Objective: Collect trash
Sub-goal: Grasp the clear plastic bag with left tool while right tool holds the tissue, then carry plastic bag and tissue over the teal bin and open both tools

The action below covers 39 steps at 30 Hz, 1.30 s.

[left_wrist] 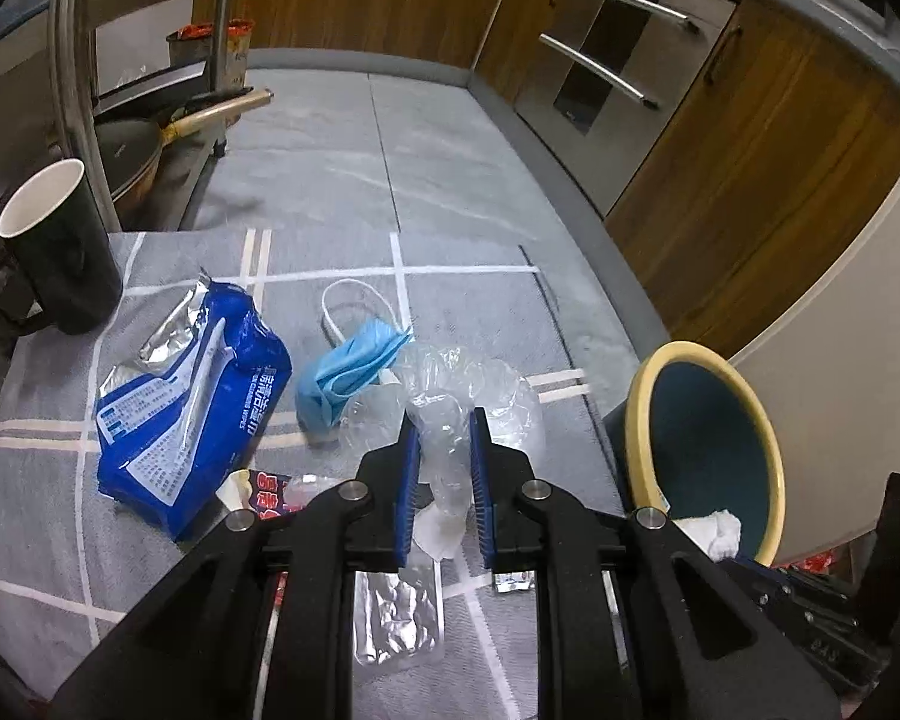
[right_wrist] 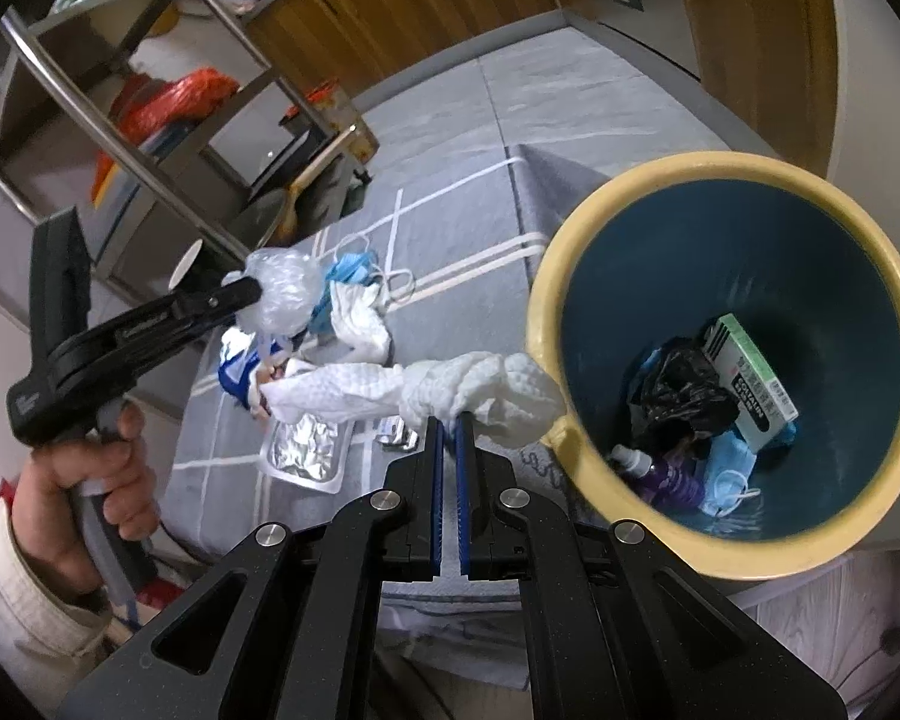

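Your surface is a grey mat [left_wrist: 150, 552] with white lines. On it lie 1 blue wipes pack [left_wrist: 192, 408], 1 blue face mask [left_wrist: 348, 369], 1 silver foil pouch [left_wrist: 396, 612] and a black cup [left_wrist: 54, 246] at its far-left corner.

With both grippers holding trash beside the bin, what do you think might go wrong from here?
1. The right gripper pinches the white paper towel at one bunched spot; its long tail trails back over the table and may drag the foil pouch or hang outside the bin.
2. The left gripper grips crinkled clear plastic that touches the blue face mask, which might get pulled along.
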Tool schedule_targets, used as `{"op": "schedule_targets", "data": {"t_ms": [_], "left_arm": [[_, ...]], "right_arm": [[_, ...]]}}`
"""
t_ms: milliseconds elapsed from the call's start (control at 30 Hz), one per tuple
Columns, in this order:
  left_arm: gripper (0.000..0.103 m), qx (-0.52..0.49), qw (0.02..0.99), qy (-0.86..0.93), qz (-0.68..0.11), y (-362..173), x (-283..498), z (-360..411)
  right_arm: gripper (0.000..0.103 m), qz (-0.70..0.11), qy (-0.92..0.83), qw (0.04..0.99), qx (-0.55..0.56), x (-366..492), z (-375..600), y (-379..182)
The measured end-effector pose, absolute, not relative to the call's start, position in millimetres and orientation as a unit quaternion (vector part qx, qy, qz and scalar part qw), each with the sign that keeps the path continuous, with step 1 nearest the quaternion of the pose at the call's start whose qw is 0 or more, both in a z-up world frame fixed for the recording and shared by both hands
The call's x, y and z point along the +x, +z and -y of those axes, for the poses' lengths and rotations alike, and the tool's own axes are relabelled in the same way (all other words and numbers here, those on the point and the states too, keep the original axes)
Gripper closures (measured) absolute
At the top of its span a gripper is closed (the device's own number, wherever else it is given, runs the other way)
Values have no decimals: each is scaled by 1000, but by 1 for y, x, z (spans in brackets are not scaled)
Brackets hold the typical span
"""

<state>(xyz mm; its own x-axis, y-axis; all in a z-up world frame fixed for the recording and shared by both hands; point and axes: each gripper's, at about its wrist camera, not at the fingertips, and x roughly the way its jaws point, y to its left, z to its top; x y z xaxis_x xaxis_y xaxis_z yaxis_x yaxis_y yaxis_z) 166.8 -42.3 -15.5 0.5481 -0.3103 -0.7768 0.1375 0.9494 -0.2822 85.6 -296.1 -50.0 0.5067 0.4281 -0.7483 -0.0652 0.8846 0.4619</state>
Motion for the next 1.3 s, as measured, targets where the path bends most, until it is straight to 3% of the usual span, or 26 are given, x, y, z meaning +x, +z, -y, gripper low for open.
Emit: {"op": "schedule_targets", "data": {"t_ms": [633, 1300], "left_arm": [[88, -98, 890, -173, -410, 6, 135, 48], [88, -91, 879, -255, -391, 23, 126, 103]], "right_arm": [[98, -449, 129, 858, 214, 79, 318, -35], [98, -430, 65, 869, 236, 59, 368, -29]]}}
